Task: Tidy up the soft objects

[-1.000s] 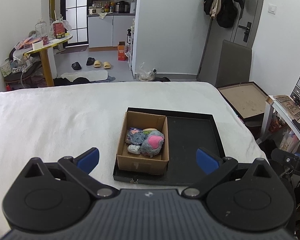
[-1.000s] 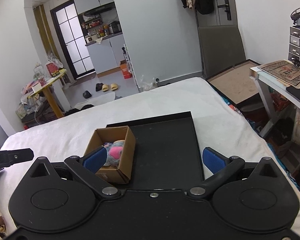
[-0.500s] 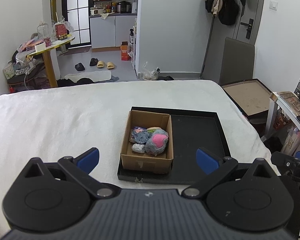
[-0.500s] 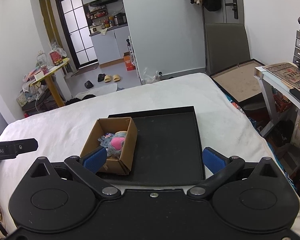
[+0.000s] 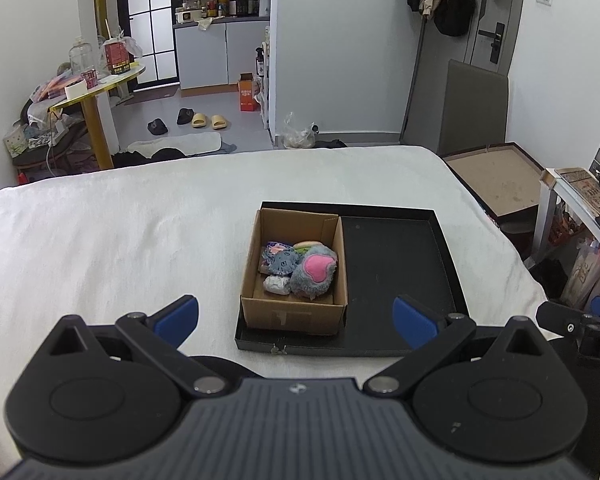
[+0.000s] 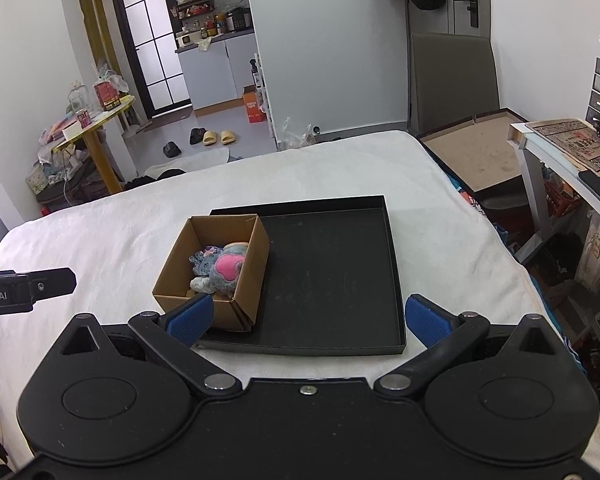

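Observation:
A brown cardboard box (image 5: 296, 314) stands in the left part of a black tray (image 5: 396, 264) on the white bed. Inside lie several soft toys: a grey plush with a pink heart (image 5: 314, 274), a blue-grey one (image 5: 280, 262) and a small white one (image 5: 276, 285). The box (image 6: 244, 268) and the pink-heart plush (image 6: 226, 268) also show in the right wrist view, on the tray (image 6: 340, 276). My left gripper (image 5: 296, 318) is open and empty, held back above the bed in front of the tray. My right gripper (image 6: 306, 316) is open and empty, near the tray's front edge.
The white bed (image 5: 100, 236) spreads wide to the left. To the right stand a table with papers (image 6: 560, 144) and a flat cardboard-lined box (image 6: 472, 160) on the floor. The bed's right edge drops off near the tray.
Both grippers have drawn back and risen a little, so the box and tray look smaller and farther. Both stay open. The toys have not moved.

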Tool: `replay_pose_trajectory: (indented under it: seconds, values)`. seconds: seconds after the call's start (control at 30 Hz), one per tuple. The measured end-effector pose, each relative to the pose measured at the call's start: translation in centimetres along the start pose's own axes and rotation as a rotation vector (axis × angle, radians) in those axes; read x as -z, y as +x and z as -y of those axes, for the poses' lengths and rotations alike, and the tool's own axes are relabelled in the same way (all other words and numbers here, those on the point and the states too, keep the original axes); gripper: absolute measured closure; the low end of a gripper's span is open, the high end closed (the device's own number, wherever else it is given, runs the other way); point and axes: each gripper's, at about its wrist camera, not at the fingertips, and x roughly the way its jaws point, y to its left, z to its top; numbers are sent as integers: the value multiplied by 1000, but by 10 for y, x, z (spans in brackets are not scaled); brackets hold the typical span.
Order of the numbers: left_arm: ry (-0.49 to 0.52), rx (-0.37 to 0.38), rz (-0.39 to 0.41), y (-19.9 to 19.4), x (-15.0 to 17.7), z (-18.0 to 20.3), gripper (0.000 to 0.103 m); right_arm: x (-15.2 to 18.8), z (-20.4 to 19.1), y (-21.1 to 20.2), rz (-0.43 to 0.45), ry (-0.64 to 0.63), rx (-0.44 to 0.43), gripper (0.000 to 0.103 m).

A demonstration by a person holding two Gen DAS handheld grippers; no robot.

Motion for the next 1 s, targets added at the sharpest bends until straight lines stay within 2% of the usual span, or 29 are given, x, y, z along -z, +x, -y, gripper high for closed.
replay_pose_trajectory:
  seconds: [1.0]
  values:
    - [15,5,-6,2,1,6,1,3,2,1,-11,-8,11,0]
